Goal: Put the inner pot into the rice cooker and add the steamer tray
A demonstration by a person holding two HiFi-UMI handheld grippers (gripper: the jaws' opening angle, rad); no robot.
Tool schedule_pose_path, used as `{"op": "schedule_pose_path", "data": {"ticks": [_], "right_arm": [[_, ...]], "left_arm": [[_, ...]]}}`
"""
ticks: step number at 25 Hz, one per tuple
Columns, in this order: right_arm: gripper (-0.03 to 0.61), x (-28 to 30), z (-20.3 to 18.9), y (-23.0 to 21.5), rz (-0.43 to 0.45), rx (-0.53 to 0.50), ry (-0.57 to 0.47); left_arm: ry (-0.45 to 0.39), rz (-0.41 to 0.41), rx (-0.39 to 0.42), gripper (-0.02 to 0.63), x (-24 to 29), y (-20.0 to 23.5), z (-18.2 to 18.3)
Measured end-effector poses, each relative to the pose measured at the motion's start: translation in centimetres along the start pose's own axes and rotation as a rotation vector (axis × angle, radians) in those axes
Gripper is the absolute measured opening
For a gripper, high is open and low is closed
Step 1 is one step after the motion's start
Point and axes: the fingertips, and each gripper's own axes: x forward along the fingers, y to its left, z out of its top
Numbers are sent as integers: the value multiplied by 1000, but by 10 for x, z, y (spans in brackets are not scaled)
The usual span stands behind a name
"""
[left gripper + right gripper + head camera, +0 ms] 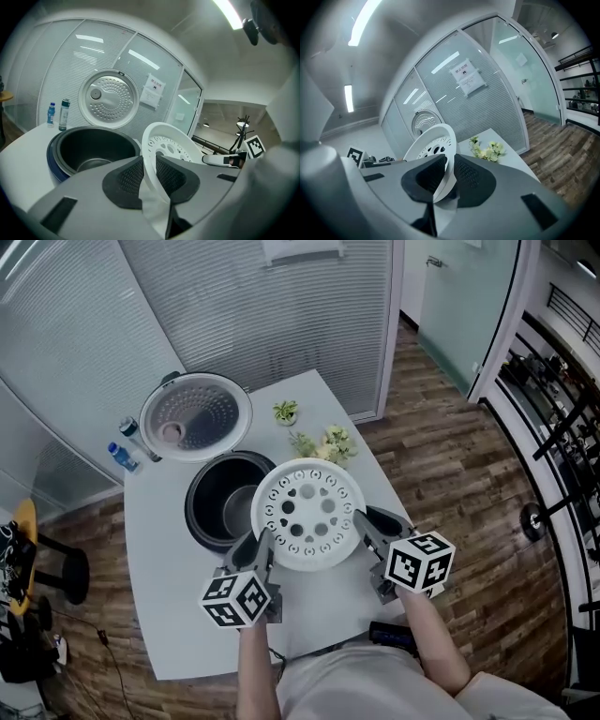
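Steamer tray [309,514] hangs at frame centre, its rim clamped by the left gripper [260,542] and right gripper [361,521], overlapping the open rice cooker [196,519] at its left.

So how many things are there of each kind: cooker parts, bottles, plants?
Cooker parts: 3 (rice cooker, inner pot, steamer tray)
Bottles: 2
Plants: 2
Total: 7
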Motion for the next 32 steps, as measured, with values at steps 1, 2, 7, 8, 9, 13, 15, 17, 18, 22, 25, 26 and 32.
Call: {"op": "schedule_pose_path", "data": {"ticks": [1,2,7,8,9,13,15,17,18,22,25,26,32], "right_arm": [[74,5,0,4,8,-3,2],[74,11,1,10,16,-6,6],[72,35,2,38,50,-14,24],[72,35,2,40,60,-15,24],[72,36,3,41,70,-16,23],[71,42,6,47,110,-23,27],[71,48,7,56,126,-25,30],[71,55,7,64,142,-27,33],[71,57,8,67,150,-28,35],[71,59,12,76,187,-39,34],[69,56,15,78,223,-49,32],[69,55,16,79,234,-51,31],[66,75,16,118,294,-37,38]], "left_arm": [[-4,7,2,83,-3,4,2],[-7,14,4,83,-7,11,5],[-24,35,-2,83,-27,37,19],[-30,42,-1,83,-30,37,19],[-36,49,-2,83,-32,37,20],[-54,78,-6,83,-37,41,23],[-63,89,-9,83,-43,48,28],[-73,101,-9,83,-49,55,32],[-78,107,-9,83,-52,58,34],[-103,134,-20,83,-61,60,37],[-125,162,-21,84,-66,55,36],[-131,171,-21,84,-68,54,36],[-157,217,-29,83,-95,86,51]]}}
